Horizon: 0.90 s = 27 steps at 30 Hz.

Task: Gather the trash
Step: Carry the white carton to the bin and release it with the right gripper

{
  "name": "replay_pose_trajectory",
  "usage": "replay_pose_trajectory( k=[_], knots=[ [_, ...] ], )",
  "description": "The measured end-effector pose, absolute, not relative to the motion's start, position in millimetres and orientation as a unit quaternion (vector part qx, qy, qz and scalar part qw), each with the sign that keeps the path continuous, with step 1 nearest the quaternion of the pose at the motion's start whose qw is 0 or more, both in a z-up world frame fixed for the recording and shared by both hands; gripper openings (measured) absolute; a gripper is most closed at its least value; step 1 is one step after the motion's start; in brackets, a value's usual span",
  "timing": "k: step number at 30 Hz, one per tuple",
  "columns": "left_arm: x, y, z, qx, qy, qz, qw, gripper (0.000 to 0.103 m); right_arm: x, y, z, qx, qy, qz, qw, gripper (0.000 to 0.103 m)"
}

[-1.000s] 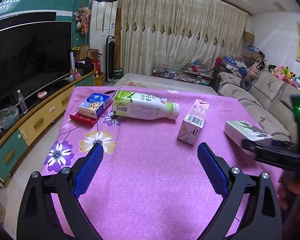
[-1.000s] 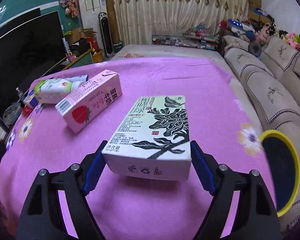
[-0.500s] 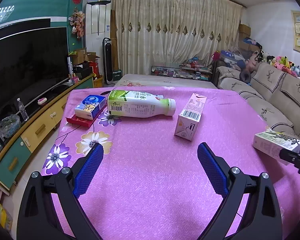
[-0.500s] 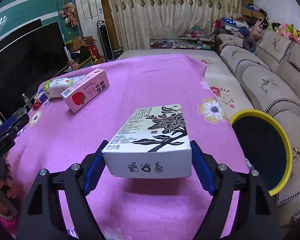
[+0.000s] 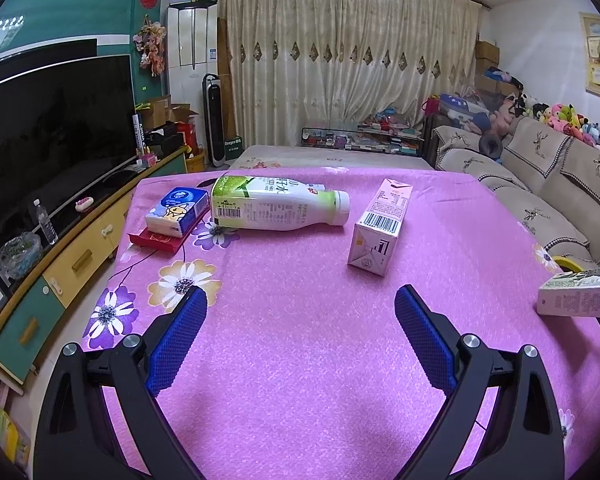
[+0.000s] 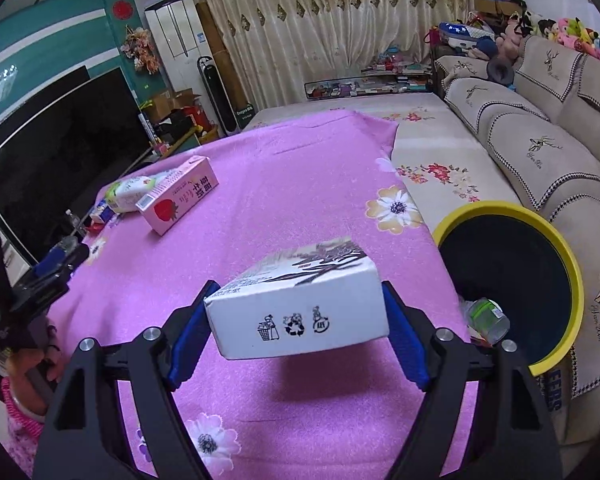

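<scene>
My right gripper (image 6: 300,320) is shut on a white carton with black flower print (image 6: 300,312) and holds it tilted above the pink tablecloth, left of a yellow-rimmed trash bin (image 6: 556,236). The carton also shows in the left wrist view (image 5: 572,296) at the right edge. My left gripper (image 5: 300,320) is open and empty above the cloth. Ahead of it lie a pink milk carton (image 5: 380,228) and a white-green bottle (image 5: 276,208) on its side. The pink carton (image 6: 176,200) and bottle (image 6: 128,196) also show in the right wrist view.
A blue tissue pack (image 5: 176,212) sits on a red box (image 5: 156,240) at the table's far left. A bottle (image 6: 484,316) lies inside the bin. A sofa (image 6: 540,148) runs along the right. A TV cabinet (image 5: 60,256) runs along the left.
My right gripper has carried the flower-print carton rightward toward the table's right edge and tilted it; the bin is now closer. My left gripper has stayed open, pulling back slightly.
</scene>
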<state>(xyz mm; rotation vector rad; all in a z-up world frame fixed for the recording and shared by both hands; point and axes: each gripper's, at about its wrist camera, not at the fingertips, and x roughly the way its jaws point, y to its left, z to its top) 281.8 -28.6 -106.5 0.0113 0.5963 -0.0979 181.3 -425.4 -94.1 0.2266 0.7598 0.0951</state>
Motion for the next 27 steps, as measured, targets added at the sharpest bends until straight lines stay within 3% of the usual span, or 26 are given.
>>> replay_pose_trajectory(
  k=[18, 27],
  knots=[
    [281, -30, -106, 0.004, 0.294, -0.053, 0.954, 0.094, 178, -432, -70, 0.124, 0.349, 0.067, 0.926, 0.074],
    [281, -31, -107, 0.006, 0.296, -0.054, 0.954, 0.094, 170, -506, -49, 0.141, 0.311, -0.043, 0.939, 0.074]
  ],
)
